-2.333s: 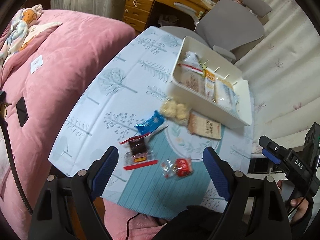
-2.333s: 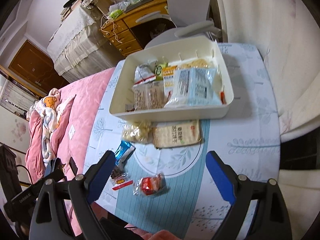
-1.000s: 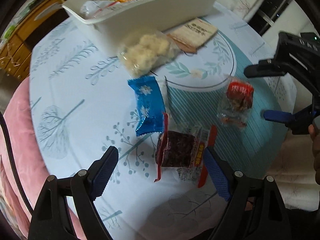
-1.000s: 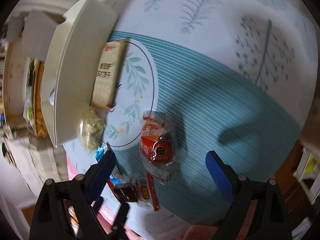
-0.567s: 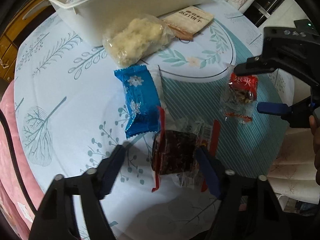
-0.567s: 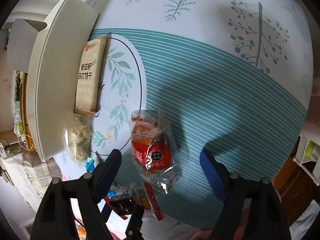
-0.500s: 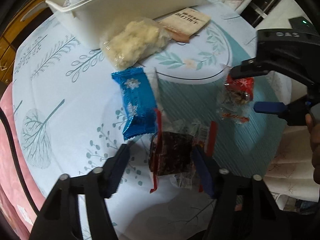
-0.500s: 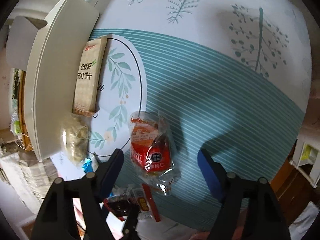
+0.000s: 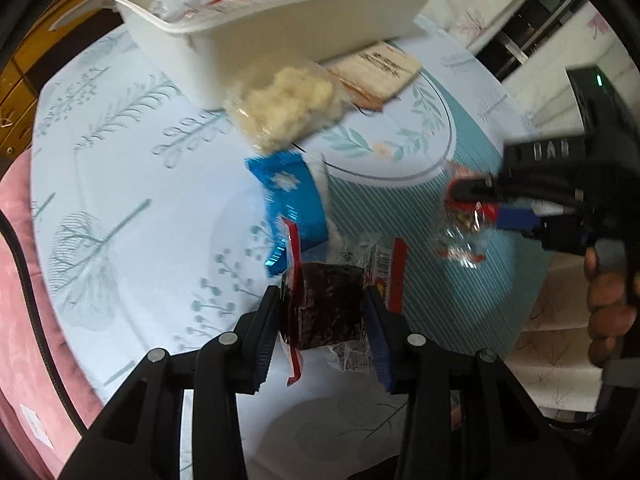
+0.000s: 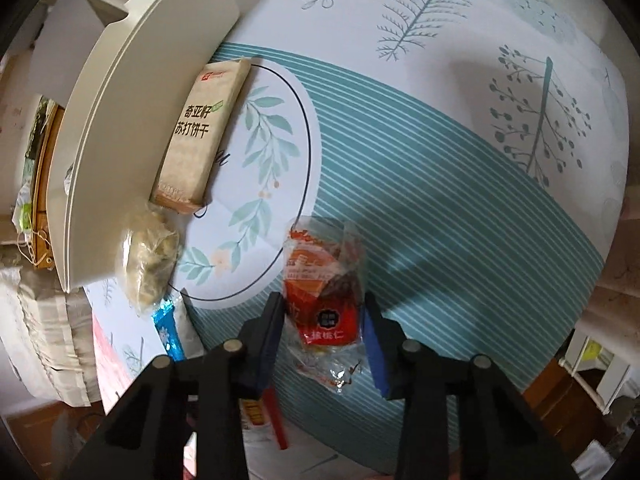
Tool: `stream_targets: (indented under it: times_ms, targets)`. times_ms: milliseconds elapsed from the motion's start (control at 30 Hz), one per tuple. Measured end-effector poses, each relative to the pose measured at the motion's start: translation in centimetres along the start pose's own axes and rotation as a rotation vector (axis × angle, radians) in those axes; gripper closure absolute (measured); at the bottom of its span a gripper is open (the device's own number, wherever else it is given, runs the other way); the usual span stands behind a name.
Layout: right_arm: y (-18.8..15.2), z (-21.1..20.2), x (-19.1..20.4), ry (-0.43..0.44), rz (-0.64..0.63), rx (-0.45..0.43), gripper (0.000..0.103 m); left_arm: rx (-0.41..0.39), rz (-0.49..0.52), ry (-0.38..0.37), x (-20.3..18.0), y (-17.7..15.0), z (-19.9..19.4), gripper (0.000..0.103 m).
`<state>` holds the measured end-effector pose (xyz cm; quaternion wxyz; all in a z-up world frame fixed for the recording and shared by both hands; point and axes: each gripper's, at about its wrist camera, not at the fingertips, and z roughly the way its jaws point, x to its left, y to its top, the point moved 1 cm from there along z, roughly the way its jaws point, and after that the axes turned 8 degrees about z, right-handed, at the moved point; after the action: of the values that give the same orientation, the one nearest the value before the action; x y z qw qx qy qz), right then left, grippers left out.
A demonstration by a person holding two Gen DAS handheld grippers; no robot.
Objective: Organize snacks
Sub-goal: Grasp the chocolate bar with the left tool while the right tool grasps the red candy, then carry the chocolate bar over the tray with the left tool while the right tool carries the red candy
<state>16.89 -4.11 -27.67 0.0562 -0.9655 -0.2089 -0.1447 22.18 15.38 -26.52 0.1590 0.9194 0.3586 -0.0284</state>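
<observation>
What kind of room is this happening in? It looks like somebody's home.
Most likely a bedroom at home. A pink quilt lies right beside the small table with its leaf-print cloth, a wooden chest of drawers stands behind, and a white bin holds snacks.

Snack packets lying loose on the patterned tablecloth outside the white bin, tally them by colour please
Red and clear plastic packets: 2
Blue foil packet: 1
Beige cracker packet: 1
Clear bag of pale puffs: 1
Total: 5

Five snack packets lie beside one white bin.
</observation>
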Motion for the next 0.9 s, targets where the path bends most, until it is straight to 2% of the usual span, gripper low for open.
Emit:
stream_targets:
  times_ms: [100,167,333,533,800,900]
  targets:
    - [-1.1,-0.3,0.1,-0.002,-0.034,-0.005,0.066,-0.04,-0.057,0.023,1.4,0.8,-1.9,0.063]
    - [-1.6,-0.6,0.1,0.028,-0.075,0.0,0.066,-0.078,-0.113,0.024,2.3,1.5,-3.6,0.063]
    - [-2.7,-2.2,1.6,0.037,-0.193,0.025,0.067,-0.182,-0.24,0.012,4.2,3.9,-8.8,0.063]
    - [-3.0,-4.4,4.2,0.07,-0.284,0.075,0.068,-0.249,-0.346,-0.049,5.4,6.2,-13.2,0.063]
    - [1.0,-7.2,6.7,0.109,-0.362,0.12,0.067,-0.331,-0.437,-0.038,5.9,9.4,-16.6,0.063]
    - [2.7,-8.6,7.6,0.13,-0.397,0.123,0.067,-0.343,-0.456,-0.007,5.9,11.0,-17.2,0.063]
